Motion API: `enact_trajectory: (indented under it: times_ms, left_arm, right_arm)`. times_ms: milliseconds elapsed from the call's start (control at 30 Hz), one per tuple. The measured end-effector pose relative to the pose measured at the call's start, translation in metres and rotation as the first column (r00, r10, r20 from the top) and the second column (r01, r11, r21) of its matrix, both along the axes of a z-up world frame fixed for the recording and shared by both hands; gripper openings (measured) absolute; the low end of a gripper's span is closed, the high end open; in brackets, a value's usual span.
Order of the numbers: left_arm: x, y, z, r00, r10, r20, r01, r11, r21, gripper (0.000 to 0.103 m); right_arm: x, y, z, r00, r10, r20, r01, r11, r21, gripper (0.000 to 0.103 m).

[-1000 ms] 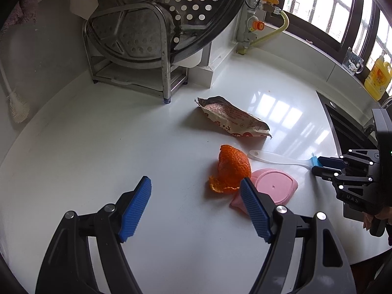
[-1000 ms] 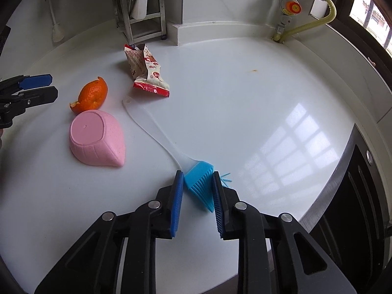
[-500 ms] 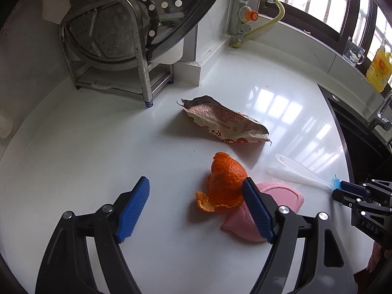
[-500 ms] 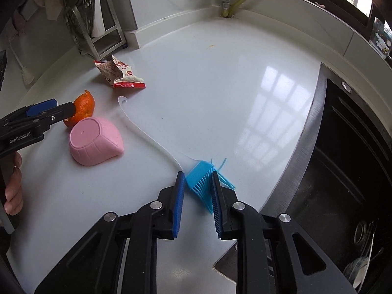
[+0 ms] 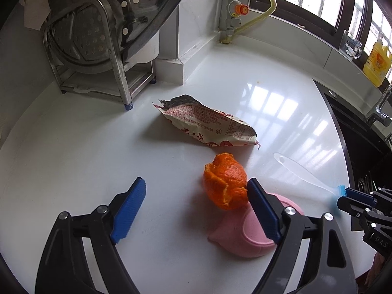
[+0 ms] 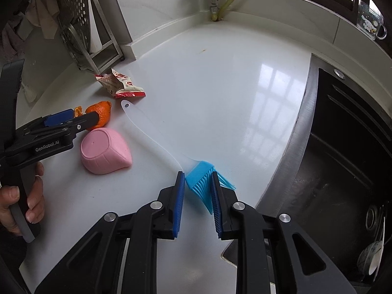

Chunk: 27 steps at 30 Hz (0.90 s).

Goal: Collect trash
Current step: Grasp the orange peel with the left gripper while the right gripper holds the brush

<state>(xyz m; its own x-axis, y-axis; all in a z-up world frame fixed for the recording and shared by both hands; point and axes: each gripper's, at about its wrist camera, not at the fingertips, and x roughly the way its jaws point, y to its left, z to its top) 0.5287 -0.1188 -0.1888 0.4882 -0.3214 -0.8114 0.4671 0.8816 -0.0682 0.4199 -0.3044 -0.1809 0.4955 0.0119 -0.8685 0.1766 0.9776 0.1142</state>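
On a white kitchen counter [image 5: 73, 147], the left gripper [image 5: 196, 208] hangs with its jaws spread wide and nothing between them, its right blue pad [image 5: 263, 210] just at the edge of an orange peel [image 5: 225, 183]. The peel lies curled on the counter, close against an overturned pink bowl [image 5: 245, 235] that sits partly behind that same finger. Beyond the peel, a torn snack wrapper [image 5: 208, 125] lies flat and open-ended, near the foot of a steel dish rack [image 5: 103, 56] holding perforated trays. The right gripper [image 6: 196, 203] is closed narrowly around the blue bristle head of a silicone brush [image 6: 201, 178], the bristles pinched between its pads [image 6: 180, 205]; the brush's clear handle runs away across the counter toward the wrapper [image 6: 120, 85], its hanging-hole end stopping just short of the wrapper. In the right wrist view the left gripper [image 6: 71, 120] reaches in from the left edge, held by a hand [image 6: 22, 203], its tips over the peel [image 6: 100, 115], with the bowl [image 6: 105, 150] just beside. A dark sink [image 6: 343, 159] borders the counter on the right. A yellow gas hose [image 5: 259, 17] runs along the back wall, and a yellow bottle [image 5: 376, 61] stands on the window ledge.
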Motion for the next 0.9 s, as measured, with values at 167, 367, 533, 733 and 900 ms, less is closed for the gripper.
enact_trajectory:
  times_ms: [167, 367, 533, 733, 900]
  left_arm:
    - [0.003, -0.001, -0.002, 0.999, 0.020, -0.031, -0.021, 0.999, -0.034, 0.083]
    - [0.002, -0.012, -0.004, 0.995, -0.029, -0.096, 0.021, 0.996, -0.085, 0.038]
    - [-0.005, -0.011, 0.001, 0.995, -0.055, -0.082, 0.045, 0.992, -0.114, 0.026]
    - [-0.009, 0.006, 0.020, 0.998, -0.042, -0.044, 0.036, 0.989, -0.143, 0.024]
    - [-0.023, 0.018, 0.037, 0.999, -0.045, -0.029, 0.041, 0.990, -0.135, 0.024]
  right_arm:
    - [-0.006, -0.005, 0.005, 1.000, -0.024, 0.009, 0.024, 1.000, 0.009, 0.021]
    - [-0.017, -0.011, 0.008, 0.998, -0.066, 0.020, 0.065, 0.998, 0.025, 0.021]
    - [-0.026, -0.012, 0.012, 0.997, -0.079, 0.026, 0.078, 0.996, 0.040, 0.021]
    - [-0.037, -0.010, 0.020, 0.996, -0.085, 0.033, 0.083, 0.995, 0.060, 0.021]
    - [-0.051, -0.006, 0.033, 0.994, -0.092, 0.053, 0.088, 0.994, 0.067, 0.021]
